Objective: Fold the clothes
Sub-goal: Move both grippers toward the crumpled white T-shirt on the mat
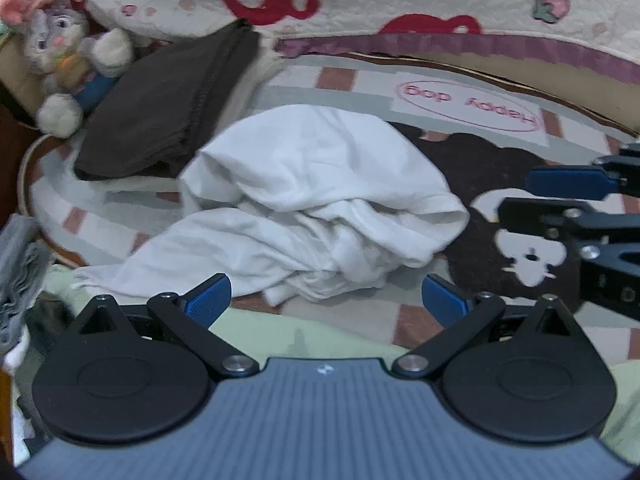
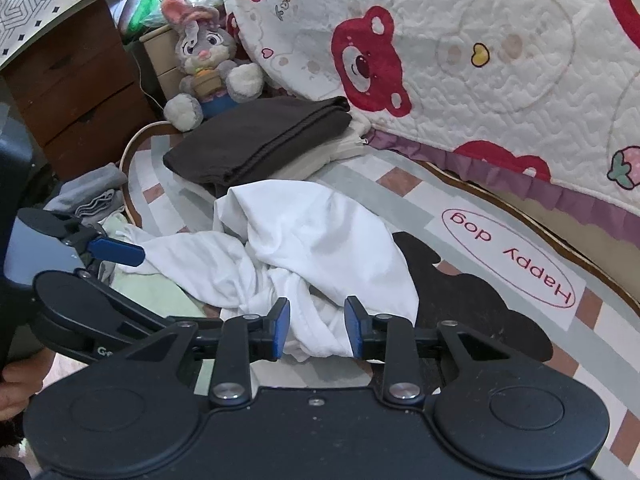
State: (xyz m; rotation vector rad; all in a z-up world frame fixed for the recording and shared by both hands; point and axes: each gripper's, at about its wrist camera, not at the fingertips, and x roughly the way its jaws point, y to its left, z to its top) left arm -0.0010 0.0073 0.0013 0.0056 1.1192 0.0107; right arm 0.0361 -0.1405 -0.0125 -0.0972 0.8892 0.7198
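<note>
- White garment (image 1: 316,196): crumpled in a loose heap on the rug, unfolded. One flat lobe trails toward the near left corner of the left wrist view; the bulk bunches toward the middle. Also seen in the right wrist view (image 2: 316,248).
- Left gripper (image 1: 326,300): jaws spread wide, blue pads (image 1: 208,300) well apart, nothing between them. It hangs over the near edge of the white garment, pointing steeply down. Pads not touching cloth. From the right wrist view it enters at the left (image 2: 116,251), one blue pad just over the trailing lobe.
- Right gripper (image 2: 316,330): jaws part-way apart, a fold of the white garment showing in the gap between the blue pads. Pads stand clear of the cloth on both sides; no grip seen. In the left wrist view it enters at the right edge (image 1: 568,196), above the rug.
- Rug (image 1: 460,320): striped in pink, white and grey-green, with a dark brown dog figure and an oval label reading "Happy dog" (image 2: 508,258).
- Dark brown folded garment (image 1: 168,108): folded flat, lying on top of a cream folded item (image 2: 320,156), beyond the white garment.
- Plush rabbit (image 2: 208,64): grey, pink ears, seated upright behind the folded stack.
- Quilt (image 2: 500,60): cream, red bear print, purple frill along its lower edge, hanging beside the rug.
- Wooden drawer unit (image 2: 72,92): dark brown, far left.
- Grey clothes (image 2: 96,192): a loose pile at the rug's left edge.
</note>
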